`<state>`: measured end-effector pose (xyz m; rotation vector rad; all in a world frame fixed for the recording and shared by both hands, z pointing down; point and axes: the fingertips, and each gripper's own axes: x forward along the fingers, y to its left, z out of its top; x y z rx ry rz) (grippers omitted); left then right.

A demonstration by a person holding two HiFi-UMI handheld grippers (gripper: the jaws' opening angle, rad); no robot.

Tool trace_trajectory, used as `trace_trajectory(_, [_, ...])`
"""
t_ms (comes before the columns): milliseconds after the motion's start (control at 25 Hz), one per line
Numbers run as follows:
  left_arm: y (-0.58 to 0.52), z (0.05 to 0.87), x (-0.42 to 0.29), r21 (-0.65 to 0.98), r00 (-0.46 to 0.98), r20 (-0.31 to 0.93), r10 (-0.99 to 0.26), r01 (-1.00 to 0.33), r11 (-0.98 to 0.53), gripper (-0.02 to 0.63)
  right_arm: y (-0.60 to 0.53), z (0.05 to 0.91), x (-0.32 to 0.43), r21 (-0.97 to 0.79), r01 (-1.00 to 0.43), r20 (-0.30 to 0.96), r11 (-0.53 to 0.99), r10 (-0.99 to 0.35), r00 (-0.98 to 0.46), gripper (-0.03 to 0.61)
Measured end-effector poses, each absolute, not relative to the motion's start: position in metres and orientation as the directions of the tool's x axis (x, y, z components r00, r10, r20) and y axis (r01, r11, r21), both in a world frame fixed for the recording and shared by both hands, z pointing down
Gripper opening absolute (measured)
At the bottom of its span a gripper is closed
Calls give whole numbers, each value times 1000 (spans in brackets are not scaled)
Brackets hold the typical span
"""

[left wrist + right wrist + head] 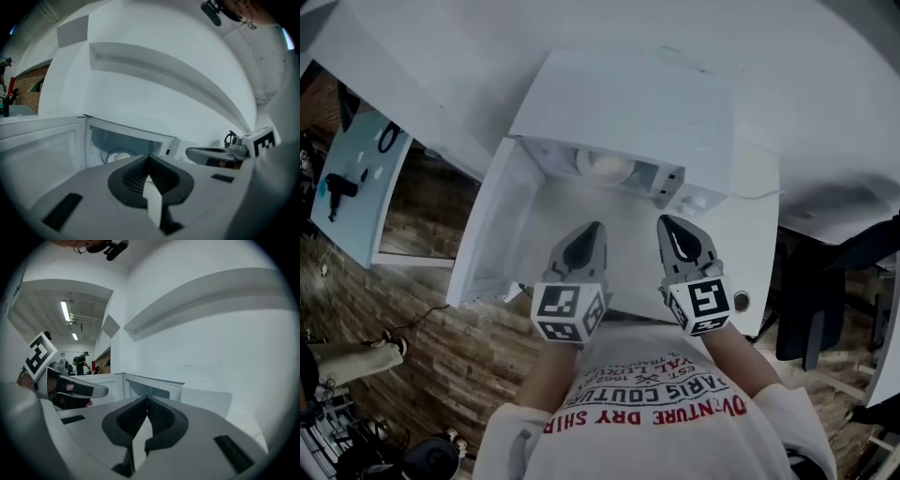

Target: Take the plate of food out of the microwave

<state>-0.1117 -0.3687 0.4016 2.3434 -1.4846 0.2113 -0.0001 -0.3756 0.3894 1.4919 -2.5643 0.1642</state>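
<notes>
A white microwave (623,98) stands on a white table (755,202), its door (492,230) swung open to the left. Inside on the turntable sits a pale plate of food (605,167), also seen in the left gripper view as a plate of food (118,156) deep in the cavity. My left gripper (594,227) and right gripper (665,222) hover side by side in front of the opening, both shut and empty, short of the plate. The left gripper (149,157) points at the cavity. The right gripper (146,399) points at the microwave's right part (157,389).
A white wall with a long ledge (164,70) rises behind the microwave. A dark chair (811,309) stands right of the table. A pale blue board (356,183) stands at the left over wooden floor (441,356). A person (83,362) stands far off.
</notes>
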Motion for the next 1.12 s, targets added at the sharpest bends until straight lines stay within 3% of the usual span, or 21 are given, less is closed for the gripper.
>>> trace_trajectory(440, [-433,448,-138,306,528,296,-796,-842,-444,6,-423,438,-26,-10,-939,268,343,-904,-333,12])
trace_trajectory(880, [-468,522,-149,520,515,313,-798,-796,-310,9,-452,495,-37,-54,-943,342,328,-881,-326,12])
trace_trajectory(1000, [-477,541,-146,633,541,323,-776,-733,-248,112,-452,508,-38,-38,-943,362,332,-875,-322,12])
trace_trajectory(1120, [-489,556,-146,744,562,322,-762,-648,-163,132,-454,520,-37,-38,-943,386,332,-865,-320,12])
